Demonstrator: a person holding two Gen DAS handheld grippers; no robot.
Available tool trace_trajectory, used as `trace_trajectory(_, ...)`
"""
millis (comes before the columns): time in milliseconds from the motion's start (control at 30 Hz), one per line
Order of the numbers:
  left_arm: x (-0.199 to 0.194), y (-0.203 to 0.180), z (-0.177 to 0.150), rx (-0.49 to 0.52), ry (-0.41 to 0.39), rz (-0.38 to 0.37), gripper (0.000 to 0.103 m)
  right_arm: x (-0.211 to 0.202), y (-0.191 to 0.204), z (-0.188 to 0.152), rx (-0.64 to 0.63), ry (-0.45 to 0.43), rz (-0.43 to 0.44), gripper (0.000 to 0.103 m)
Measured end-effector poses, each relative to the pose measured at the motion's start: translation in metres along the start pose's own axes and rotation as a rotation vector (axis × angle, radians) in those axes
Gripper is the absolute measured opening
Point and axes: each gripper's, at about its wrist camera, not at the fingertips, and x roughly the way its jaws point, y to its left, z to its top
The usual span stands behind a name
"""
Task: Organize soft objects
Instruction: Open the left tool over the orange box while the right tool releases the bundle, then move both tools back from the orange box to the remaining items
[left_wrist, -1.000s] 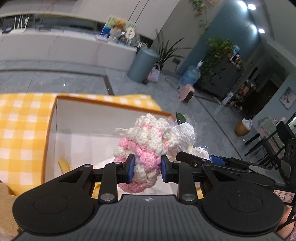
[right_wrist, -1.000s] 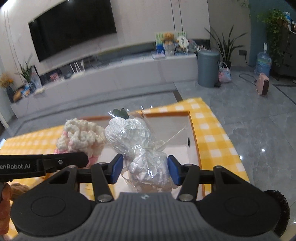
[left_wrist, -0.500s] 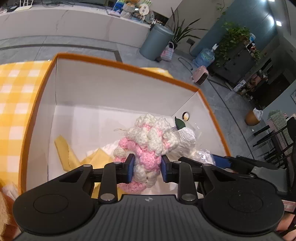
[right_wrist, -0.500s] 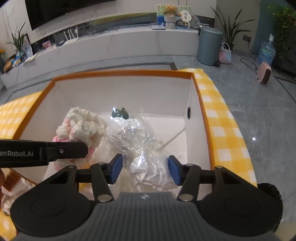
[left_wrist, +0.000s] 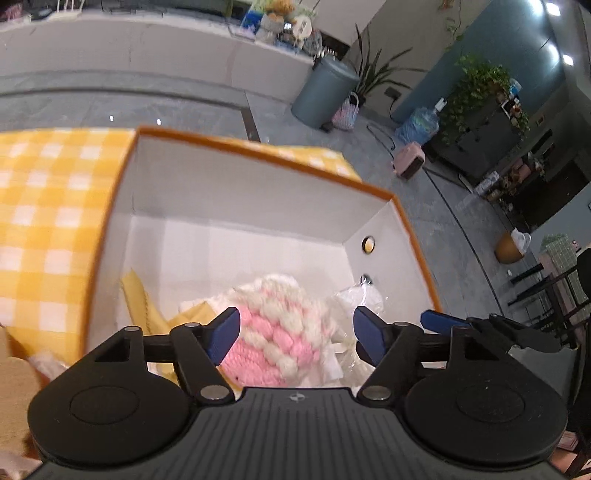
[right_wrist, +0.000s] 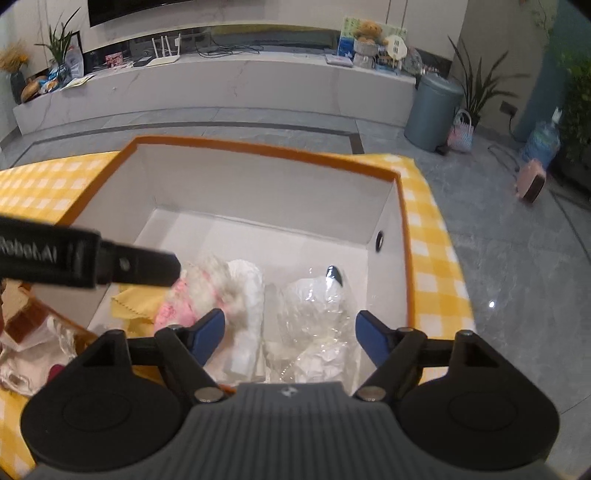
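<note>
A white box with an orange rim (left_wrist: 258, 146) (right_wrist: 258, 147) stands on a yellow checked cloth. A pink and white crocheted piece (left_wrist: 273, 332) (right_wrist: 199, 291) lies inside it, below my open left gripper (left_wrist: 295, 334), free of the fingers. A clear plastic-wrapped white item (right_wrist: 314, 314) (left_wrist: 354, 299) lies in the box beside it, below my open right gripper (right_wrist: 290, 338). A yellow cloth (left_wrist: 144, 306) (right_wrist: 133, 306) and a white folded cloth (right_wrist: 247, 295) also lie in the box.
The yellow checked tablecloth (left_wrist: 44, 206) (right_wrist: 432, 236) surrounds the box. Crumpled white and brown items (right_wrist: 26, 339) lie on the table left of the box. The left gripper's body (right_wrist: 74, 258) crosses the right wrist view. Floor, a bin (right_wrist: 432, 110) and a long counter are beyond.
Both grippers have opened over the box. The crocheted piece and the plastic-wrapped item have dropped from the fingers and now rest inside the box.
</note>
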Motion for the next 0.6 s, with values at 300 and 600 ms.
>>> trace_trajectory(300,-0.070,-0.033,-0.011,0.115,-0.152,0.003,0.084,-0.072,0.011,-0.009,0.044,-0.121,-0.004,0.080)
trace_trajectory(600,-0.157,-0.034,-0.066,0.190,-0.387,-0.017,0.084,-0.148,0.054,-0.073,0.098,-0.355,0.035,0.090)
